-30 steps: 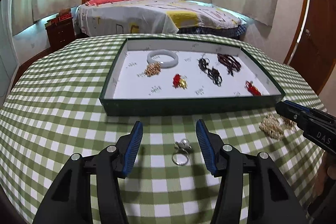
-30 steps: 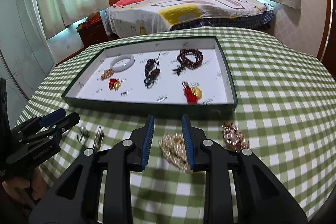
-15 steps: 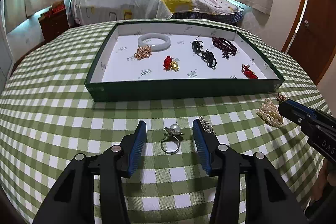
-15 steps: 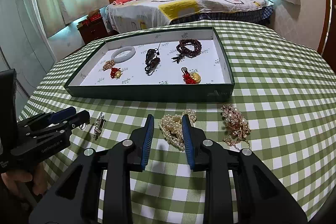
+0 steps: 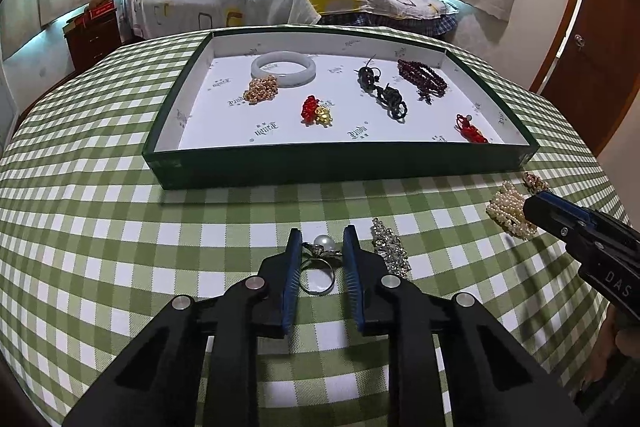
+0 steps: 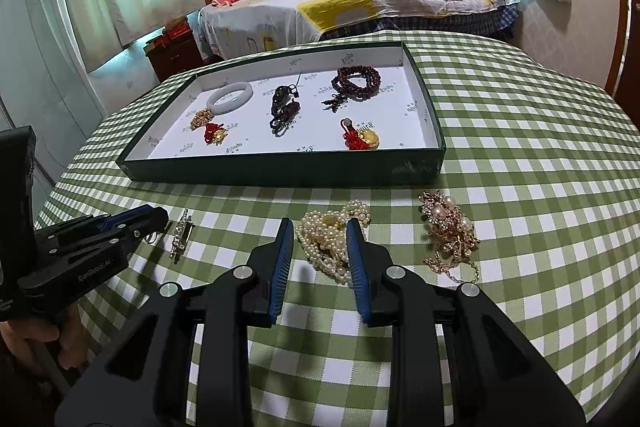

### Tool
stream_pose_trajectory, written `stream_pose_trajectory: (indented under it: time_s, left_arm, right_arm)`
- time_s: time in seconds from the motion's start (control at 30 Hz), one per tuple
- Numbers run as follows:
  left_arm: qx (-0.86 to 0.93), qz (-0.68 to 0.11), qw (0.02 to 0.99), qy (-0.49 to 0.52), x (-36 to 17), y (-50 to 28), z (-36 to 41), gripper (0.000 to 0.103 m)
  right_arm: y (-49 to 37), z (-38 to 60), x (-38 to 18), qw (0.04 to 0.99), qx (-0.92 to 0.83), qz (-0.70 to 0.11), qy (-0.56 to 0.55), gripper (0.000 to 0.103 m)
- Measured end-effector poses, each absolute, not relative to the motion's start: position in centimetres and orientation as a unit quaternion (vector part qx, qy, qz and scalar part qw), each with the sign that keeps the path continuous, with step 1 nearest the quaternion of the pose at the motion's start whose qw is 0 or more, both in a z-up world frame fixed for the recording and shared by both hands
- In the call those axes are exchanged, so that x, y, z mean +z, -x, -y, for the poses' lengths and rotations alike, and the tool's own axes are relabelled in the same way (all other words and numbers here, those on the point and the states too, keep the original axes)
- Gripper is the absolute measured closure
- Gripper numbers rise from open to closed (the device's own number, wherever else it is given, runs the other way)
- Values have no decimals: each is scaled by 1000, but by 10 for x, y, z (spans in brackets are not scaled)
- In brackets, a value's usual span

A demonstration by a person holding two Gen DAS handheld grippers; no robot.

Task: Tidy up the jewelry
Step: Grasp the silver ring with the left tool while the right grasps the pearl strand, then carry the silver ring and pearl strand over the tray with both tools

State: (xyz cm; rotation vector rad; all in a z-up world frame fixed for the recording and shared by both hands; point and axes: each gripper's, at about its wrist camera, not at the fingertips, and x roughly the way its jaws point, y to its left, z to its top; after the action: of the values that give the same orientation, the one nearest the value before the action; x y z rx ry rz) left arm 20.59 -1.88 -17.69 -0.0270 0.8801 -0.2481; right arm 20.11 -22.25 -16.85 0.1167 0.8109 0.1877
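The left hand-held gripper [image 5: 319, 247] hangs low over the green-and-white checked table [image 5: 100, 247], its blue-padded jaws closing around a silver ring topped with a white pearl [image 5: 322, 259]. The ring lies on the cloth between the pads, which look just beside it or barely touching; it does not look lifted yet. Just right of that sits a small silver rhinestone clip [image 5: 390, 247], untouched.

The right hand-held gripper [image 6: 320, 239] is narrowly parted, its pads straddling a heaped cream pearl strand [image 6: 328, 239] that rests on the table. Whether the pads are pressing the beads or only flanking them I cannot tell. Further right lies a gold-toned chain piece set with pearls [image 6: 450, 227], also loose on the cloth.

On the far side stands the shallow dark-green box with a white printed lining [image 5: 168, 131]. It already holds six pieces: a pale white bangle [image 5: 283, 69], a gold bead cluster [image 5: 261, 90], a red-and-gold knotted charm [image 5: 316, 111], a black corded pendant [image 5: 382, 91], a dark red bead bracelet [image 5: 422, 79] and a red tassel charm [image 5: 470, 129].

So I judge the work rather more than half done: six items sit in the box, four are left on the near table, and two of those are being picked up now. The clip and the gold chain piece would come after.
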Motion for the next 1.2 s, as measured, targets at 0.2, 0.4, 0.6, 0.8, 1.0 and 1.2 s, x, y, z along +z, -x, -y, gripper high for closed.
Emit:
stream_pose_trajectory:
  time_s: [0.2,0.4,0.6,0.8,1.0,1.2]
  left_arm:
    - [-116,-407,906,9,-170,-200,18,81]
    - [-106,-397,912,21,-162,-194,9,81]
    - [-93,-395,913,30,-159,-194,-1,81]
    - [-90,-396,913,33,-160,-194,-3,81]
    - [-89,-396,913,33,-161,-194,-4,81]
    - [-87,-392,915,36,-160,-192,-4,81]
  right_arm:
    - [-204,224,-172,910,88,-402,-55,76]
    - [-210,220,-175,907,85,-409,-49,68]
    - [-218,218,-178,904,82,-419,-38,66]
    - [-221,212,-183,899,85,-429,-25,65]
    - [-219,210,-185,900,83,-429,-8,76]
    - [-215,213,-184,902,90,-421,-17,83]
